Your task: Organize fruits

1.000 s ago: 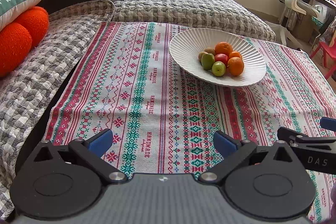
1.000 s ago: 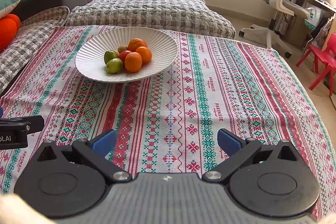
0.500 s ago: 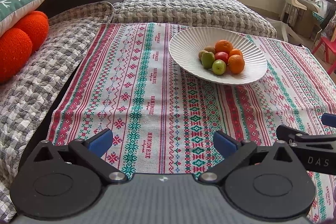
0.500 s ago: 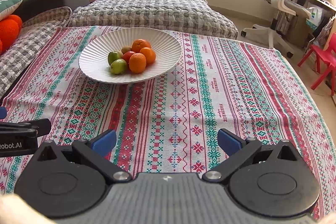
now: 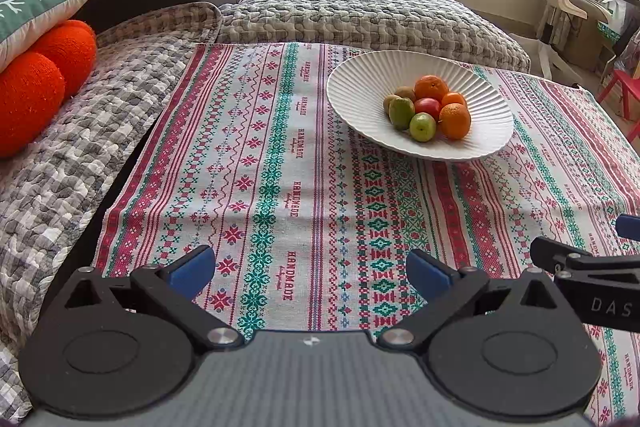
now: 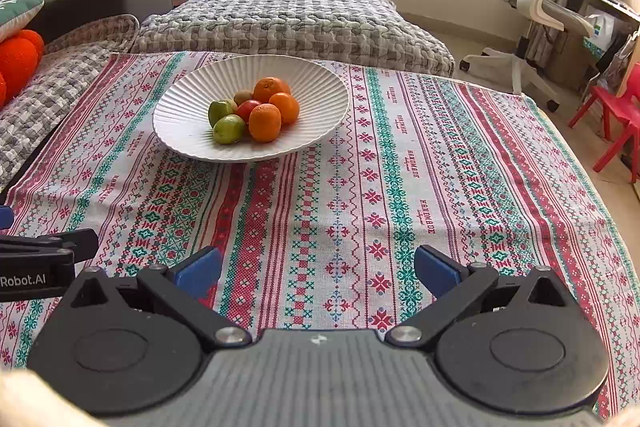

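Fruits [image 6: 256, 111] are sitting heaped in the middle of the ribbed white dish [image 6: 188, 143] on the patterned cloth [image 6: 400, 211], well ahead of both tools. From the left gripper [image 5: 310, 267] the pile is lying forward and to the right; from the right gripper [image 6: 318, 267] it is lying forward and to the left, and looking about equally near. Both are hovering over the cloth with jaws spread wide, gripping nothing. Compared with a second ago, the dish is looming somewhat larger in both views, so both are edging closer.
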A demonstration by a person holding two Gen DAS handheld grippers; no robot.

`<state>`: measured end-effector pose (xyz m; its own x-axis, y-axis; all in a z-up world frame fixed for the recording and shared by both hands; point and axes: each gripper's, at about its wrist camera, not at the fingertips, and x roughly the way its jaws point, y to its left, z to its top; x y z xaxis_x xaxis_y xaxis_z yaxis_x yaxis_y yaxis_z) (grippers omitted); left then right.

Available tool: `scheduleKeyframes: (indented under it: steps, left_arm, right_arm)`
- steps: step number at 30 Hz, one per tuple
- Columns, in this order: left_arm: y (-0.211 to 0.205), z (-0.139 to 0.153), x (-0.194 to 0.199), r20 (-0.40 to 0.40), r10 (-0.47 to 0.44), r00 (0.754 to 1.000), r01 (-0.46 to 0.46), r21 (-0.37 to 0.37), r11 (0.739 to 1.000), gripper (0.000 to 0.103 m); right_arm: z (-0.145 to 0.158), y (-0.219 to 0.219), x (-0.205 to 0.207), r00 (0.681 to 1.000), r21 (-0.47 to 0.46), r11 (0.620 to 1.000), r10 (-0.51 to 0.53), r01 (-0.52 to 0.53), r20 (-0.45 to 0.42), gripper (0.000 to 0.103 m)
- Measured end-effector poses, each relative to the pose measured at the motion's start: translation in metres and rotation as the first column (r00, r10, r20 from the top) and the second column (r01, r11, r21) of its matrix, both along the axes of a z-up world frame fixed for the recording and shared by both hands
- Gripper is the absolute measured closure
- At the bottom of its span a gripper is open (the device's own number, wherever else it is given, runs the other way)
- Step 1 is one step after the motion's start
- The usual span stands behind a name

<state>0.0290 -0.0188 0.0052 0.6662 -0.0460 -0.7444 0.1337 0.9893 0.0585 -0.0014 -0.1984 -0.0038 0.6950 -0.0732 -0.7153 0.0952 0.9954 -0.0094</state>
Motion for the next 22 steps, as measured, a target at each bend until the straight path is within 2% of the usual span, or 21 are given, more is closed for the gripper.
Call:
scheduleKeyframes:
  steps: [22]
  left_arm:
    - [-0.0022,0.002,-0.0017,0.011,-0.001,1.0,0.001,0.011,1.0,0.008]
  right_arm:
    - [-0.0001,0.0012,0.0001,1.0,-0.002,1.0,-0.002,0.002,0.002,0.0]
